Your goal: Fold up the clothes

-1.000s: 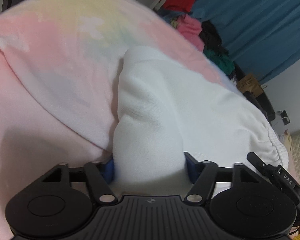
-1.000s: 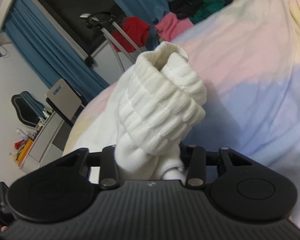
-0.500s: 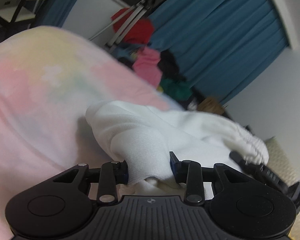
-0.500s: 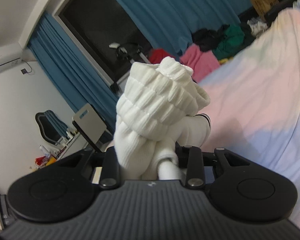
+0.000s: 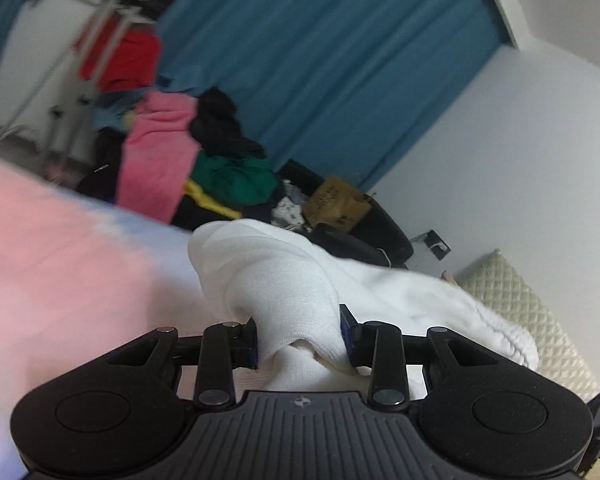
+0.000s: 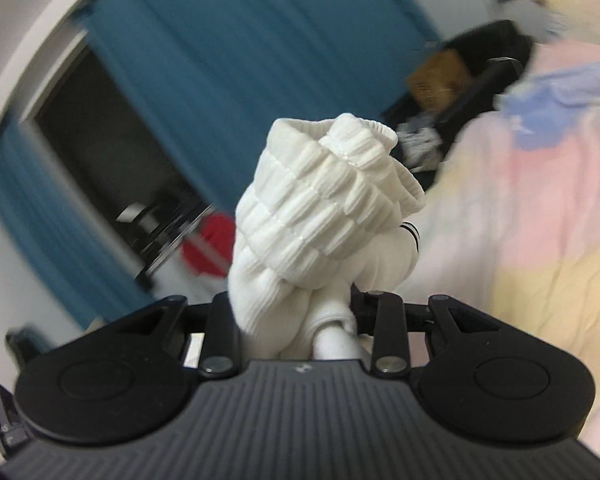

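A white sock is stretched between my two grippers, lifted off the pastel bedspread [image 5: 52,264]. My left gripper [image 5: 299,338] is shut on the sock's smooth foot end [image 5: 284,280], bunched between the blue pads. The sock runs right toward its ribbed cuff [image 5: 496,328]. In the right wrist view my right gripper [image 6: 296,320] is shut on the ribbed cuff [image 6: 324,208], which stands bunched above the jaws. A thin black stripe shows on the fabric behind it. Both fingertip pairs are mostly hidden by fabric.
The bedspread [image 6: 540,240] lies below and to the right. Beyond the bed a heap of pink, green and black clothes [image 5: 204,168], a red garment on a rack [image 5: 120,56], a cardboard box [image 5: 336,204] and blue curtains [image 5: 340,60]. A quilted cream headboard [image 5: 516,304] stands at right.
Both grippers have risen and tilted up, carrying the sock off the bedspread. The views now face the curtains and wall instead of the bed. Both grips stay shut on the sock.
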Demonstrator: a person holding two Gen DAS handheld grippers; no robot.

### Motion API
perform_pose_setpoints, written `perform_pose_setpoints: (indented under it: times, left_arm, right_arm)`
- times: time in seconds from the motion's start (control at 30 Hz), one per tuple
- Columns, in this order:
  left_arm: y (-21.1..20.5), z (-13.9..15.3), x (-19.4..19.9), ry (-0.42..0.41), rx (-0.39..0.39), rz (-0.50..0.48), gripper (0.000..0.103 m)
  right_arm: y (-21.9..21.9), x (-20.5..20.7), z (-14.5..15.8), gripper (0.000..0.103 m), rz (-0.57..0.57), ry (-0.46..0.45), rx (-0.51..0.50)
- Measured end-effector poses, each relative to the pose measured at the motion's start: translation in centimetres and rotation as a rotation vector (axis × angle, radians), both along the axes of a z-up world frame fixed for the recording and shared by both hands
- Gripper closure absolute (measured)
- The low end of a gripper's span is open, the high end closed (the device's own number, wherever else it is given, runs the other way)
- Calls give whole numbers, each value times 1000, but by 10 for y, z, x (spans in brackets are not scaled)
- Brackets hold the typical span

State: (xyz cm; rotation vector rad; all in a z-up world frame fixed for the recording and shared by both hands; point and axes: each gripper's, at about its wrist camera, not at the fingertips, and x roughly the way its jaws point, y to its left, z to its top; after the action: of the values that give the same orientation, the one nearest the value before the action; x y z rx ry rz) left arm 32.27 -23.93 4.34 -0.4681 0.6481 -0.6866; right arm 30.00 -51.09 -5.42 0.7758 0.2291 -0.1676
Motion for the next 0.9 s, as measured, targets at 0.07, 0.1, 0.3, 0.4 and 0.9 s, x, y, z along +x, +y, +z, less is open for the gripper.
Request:
perform_pose_setpoints:
  times: [0.07,0.1,0.3,0.4,0.9]
  left_arm:
    - [-47,-6,23,8,28,-15,67]
    - [-65,-11,28,9,53,-30,67]
    - [-114,-100,37,13,143,-112,67]
    - [-121,-156,49,17,192,-120,66]
    - [-79,-155,-8,-59,412,-163,23]
  right_arm:
    - [-22,7,-16,68,-56,13,35]
    - [-33,8,-28,68,-84,18,59]
    - [-53,-5,-127,68,-192,59,177]
    - [-41,-16,-178,67,-227,128,198]
    - [-26,-48,-191,44,-293,425,288]
